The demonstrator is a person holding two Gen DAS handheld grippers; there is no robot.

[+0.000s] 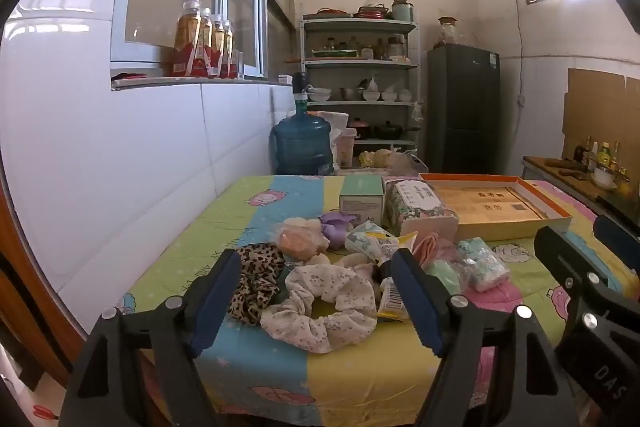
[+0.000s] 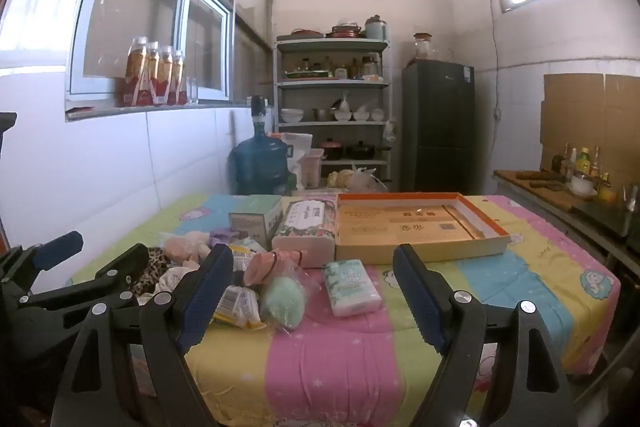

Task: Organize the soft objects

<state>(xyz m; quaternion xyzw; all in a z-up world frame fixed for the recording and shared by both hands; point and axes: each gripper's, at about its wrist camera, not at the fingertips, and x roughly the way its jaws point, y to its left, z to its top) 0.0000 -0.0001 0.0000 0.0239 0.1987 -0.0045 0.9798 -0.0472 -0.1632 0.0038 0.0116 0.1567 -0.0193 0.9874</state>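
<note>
**Both tools held wide and bare**

The left tool is held low and level, its two blue-padded fingers spread far apart with nothing between them. The right tool sits just beside it on the right, level too, its fingers equally wide and gripping nothing. Each shows at the edge of the other's view.

right gripper body: "DAS" | small box: "A0" | other labels: too blurred to read
</note>
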